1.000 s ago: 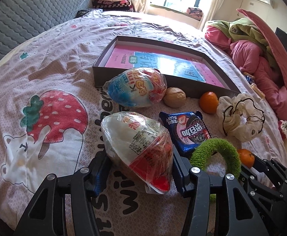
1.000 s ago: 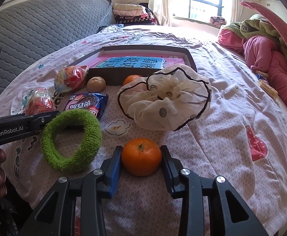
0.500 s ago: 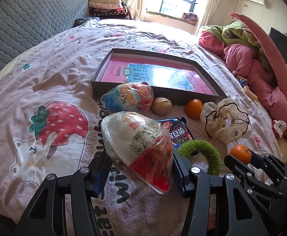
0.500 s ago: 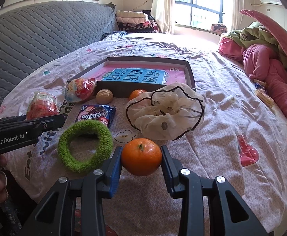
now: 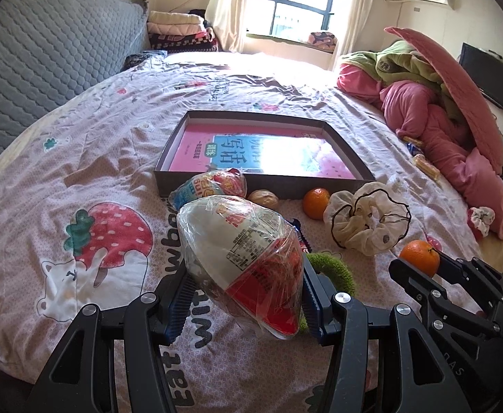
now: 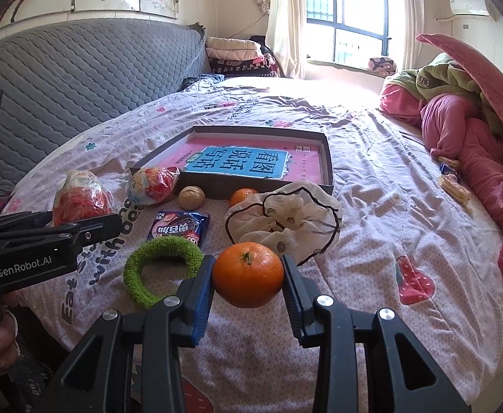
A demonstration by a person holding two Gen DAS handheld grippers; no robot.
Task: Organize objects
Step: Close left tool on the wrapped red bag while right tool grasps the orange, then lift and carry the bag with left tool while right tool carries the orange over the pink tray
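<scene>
The left gripper [image 5: 244, 296] clamps a wrapped egg-shaped toy [image 5: 241, 261] above the bed [image 5: 79, 158], long axis tilted, red end near. Only the right wrist view shows the right gripper [image 6: 248, 275] pinching a tangerine [image 6: 248, 273], stem up, and the whole green ring [image 6: 158, 268].
</scene>
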